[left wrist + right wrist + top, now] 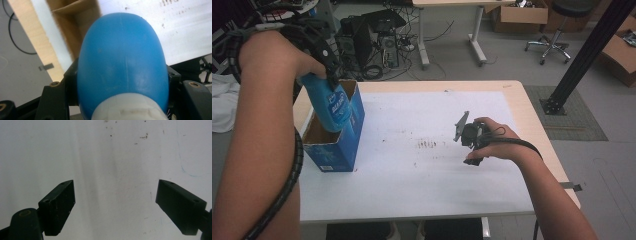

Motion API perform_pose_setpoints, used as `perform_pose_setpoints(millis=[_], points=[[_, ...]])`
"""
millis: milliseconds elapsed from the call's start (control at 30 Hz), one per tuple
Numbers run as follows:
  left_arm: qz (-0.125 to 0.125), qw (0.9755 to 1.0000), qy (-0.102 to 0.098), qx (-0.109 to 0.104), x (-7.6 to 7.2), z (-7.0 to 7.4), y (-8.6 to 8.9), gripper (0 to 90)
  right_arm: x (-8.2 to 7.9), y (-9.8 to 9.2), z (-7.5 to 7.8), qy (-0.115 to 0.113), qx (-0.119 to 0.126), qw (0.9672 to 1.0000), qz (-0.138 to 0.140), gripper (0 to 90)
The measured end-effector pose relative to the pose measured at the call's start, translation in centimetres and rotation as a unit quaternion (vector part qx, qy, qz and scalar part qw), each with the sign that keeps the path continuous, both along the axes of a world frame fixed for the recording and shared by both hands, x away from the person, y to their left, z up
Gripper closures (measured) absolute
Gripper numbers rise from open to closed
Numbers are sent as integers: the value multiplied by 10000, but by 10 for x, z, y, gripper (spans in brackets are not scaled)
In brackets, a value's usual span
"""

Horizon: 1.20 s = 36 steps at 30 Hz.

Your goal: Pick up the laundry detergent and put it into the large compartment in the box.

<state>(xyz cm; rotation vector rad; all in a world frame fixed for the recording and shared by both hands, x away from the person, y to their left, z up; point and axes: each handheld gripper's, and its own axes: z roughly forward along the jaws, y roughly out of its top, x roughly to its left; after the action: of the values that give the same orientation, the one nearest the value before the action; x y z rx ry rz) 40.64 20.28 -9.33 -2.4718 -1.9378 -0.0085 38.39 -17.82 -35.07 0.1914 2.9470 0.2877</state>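
Jaws first: your left gripper (122,82) is clamped on the blue bottle (122,62), one black jaw on each flank just above the white cap (127,107), so you hold it by the neck end with the rounded body pointing away from you. Your right gripper (115,205) has its jaws wide apart with nothing between them, hanging over the white sheet (112,157) and touching nothing

From above, the blue bottle (328,102) sits tilted in the mouth of the open blue carton (334,145), its lower end down inside the brown interior and its upper part above the rim, with your left gripper (331,75) gripping the top. That carton stands near the left edge of the table (532,125), and nothing steadies it: your right gripper (472,137) is well apart, out over the middle of the sheet

Judging from this, the main risk is the carton. If the bottle drags on a cardboard wall or catches a flap, the light box could tip or slide towards the table edge, since no hand braces it. The second risk is the grip itself: the bottle's skin looks smooth and curved where the jaws press, so a sideways pull could let it twist or slip out. Keep the bottle in line with the opening, and bring your right gripper over to hold the carton
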Motion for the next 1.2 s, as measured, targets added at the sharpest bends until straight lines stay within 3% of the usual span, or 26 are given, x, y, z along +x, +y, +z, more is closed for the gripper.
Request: perform_pose_setpoints(millis=[267, 467, 900, 1200], points=[[521, 9986, -38, 68, -1, 1, 21, 381, 1, 0, 0, -13, 0, 10000, 13, 161], [735, 9972, -41, 163, 1, -3, 26, 381, 1, 2, -1, -4, -17, 10000, 39, 161], [820, 9965, -62, 147, 8, -17, 31, 381, 2, 5, -1, 1, -61, 10000, 45, 161], [859, 9963, 34, 51, 15, -48, 41, 381, 2, 6, 0, 1, -65, 10000, 32, 160]])
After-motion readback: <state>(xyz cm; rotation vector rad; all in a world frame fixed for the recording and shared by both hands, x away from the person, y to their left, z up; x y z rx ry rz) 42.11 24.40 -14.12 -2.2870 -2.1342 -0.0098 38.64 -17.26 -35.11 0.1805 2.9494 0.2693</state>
